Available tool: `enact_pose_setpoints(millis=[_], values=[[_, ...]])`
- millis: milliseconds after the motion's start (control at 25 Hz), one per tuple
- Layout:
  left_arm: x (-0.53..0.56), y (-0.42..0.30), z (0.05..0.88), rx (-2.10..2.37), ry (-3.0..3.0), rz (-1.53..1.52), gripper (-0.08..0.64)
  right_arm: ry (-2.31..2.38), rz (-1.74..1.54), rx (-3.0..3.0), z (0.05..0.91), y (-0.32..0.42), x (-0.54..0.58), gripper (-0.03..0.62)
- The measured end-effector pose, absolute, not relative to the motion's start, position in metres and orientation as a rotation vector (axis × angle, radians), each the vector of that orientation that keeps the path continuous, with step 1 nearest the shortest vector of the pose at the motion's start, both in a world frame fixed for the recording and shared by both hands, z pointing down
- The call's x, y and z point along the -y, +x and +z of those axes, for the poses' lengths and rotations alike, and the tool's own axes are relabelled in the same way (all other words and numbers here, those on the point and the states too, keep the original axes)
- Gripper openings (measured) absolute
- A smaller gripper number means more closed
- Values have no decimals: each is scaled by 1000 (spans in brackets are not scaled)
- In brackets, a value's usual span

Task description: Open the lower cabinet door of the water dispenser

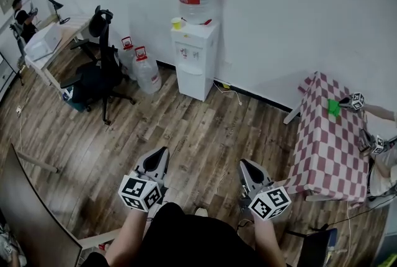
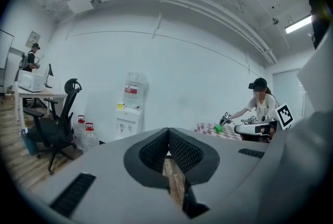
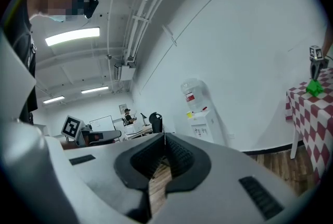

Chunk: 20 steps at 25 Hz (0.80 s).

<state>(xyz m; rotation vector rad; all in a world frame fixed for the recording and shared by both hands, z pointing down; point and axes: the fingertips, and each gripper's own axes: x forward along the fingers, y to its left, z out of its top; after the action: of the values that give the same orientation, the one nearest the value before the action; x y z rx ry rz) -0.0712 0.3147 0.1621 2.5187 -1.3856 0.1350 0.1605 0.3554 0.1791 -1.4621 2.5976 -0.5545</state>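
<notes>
A white water dispenser (image 1: 196, 56) with a clear bottle on top stands against the far wall; its lower cabinet door (image 1: 190, 80) is closed. It also shows small in the left gripper view as the dispenser (image 2: 128, 119) and in the right gripper view as the dispenser (image 3: 205, 123). My left gripper (image 1: 159, 154) and right gripper (image 1: 247, 165) are held low over the wooden floor, well short of the dispenser. Both are shut with nothing between their jaws, as seen at the left gripper (image 2: 168, 132) and the right gripper (image 3: 165, 136).
Two water jugs (image 1: 147, 69) and a black office chair (image 1: 102, 67) stand left of the dispenser, with a desk (image 1: 54, 42) beyond. A checkered table (image 1: 329, 138) is at the right, where another person (image 2: 260, 108) works with grippers. A cable (image 1: 232, 93) lies by the wall.
</notes>
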Motion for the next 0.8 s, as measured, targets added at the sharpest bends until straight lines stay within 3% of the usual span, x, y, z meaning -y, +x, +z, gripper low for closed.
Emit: enact_pose_setpoints(millis=[800], values=[[-303, -50, 164, 1375, 2546, 168, 12, -1421, -577, -2568, 190, 176, -353, 23]])
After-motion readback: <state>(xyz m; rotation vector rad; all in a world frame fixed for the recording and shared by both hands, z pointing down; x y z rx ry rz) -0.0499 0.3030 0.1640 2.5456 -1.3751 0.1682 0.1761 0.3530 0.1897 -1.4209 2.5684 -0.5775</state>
